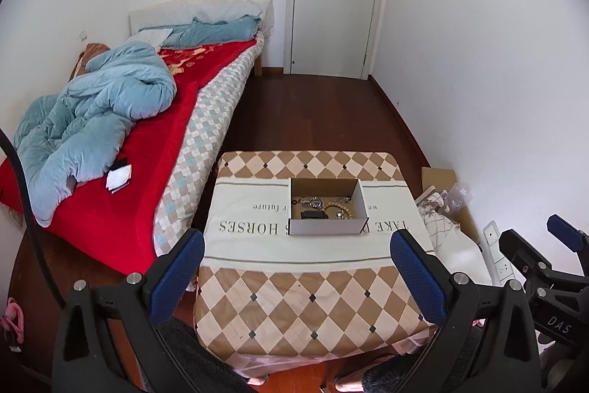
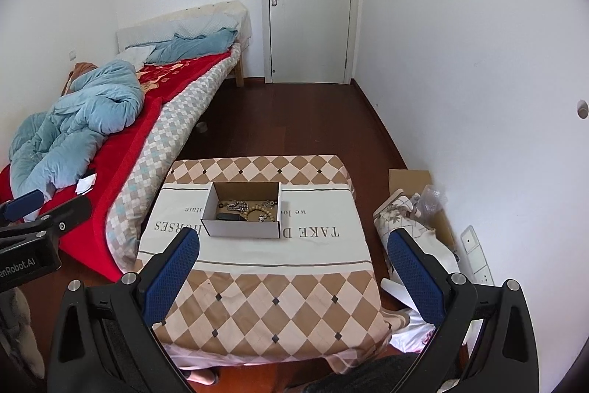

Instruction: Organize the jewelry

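The box sits on the cloth-covered table, its near wall hiding part of the jewelry inside — a bead bracelet, silvery chains and a dark item, too tangled to sort out. The left gripper and right gripper hang short of the box, jaws spread wide, holding nothing. A bed stands left; bags clutter the floor at right — partly cut off.
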